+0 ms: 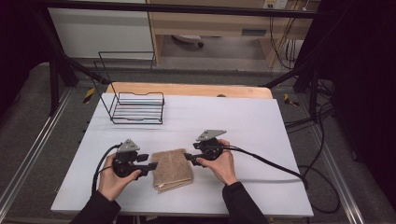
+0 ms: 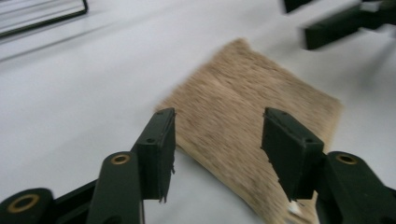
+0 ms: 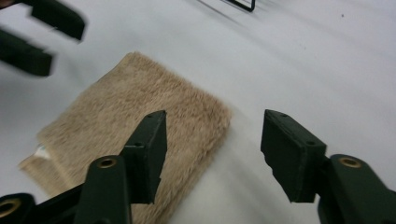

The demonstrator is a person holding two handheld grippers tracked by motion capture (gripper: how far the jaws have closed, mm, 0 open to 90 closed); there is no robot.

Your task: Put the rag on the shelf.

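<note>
folded tan towel (image 1: 173,169) lies flat between both grippers' open jaws.

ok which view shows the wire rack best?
High view: the whole wire rack stands at the table's far left, tall back frame included. The left gripper view catches just a blurred corner; the right gripper view, a small corner at its top edge.

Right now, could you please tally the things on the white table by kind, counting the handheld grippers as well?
Folded tan towel: 1
Black wire rack: 1
Handheld grippers, left gripper and right gripper, both open above the towel: 2
Total: 4
</note>
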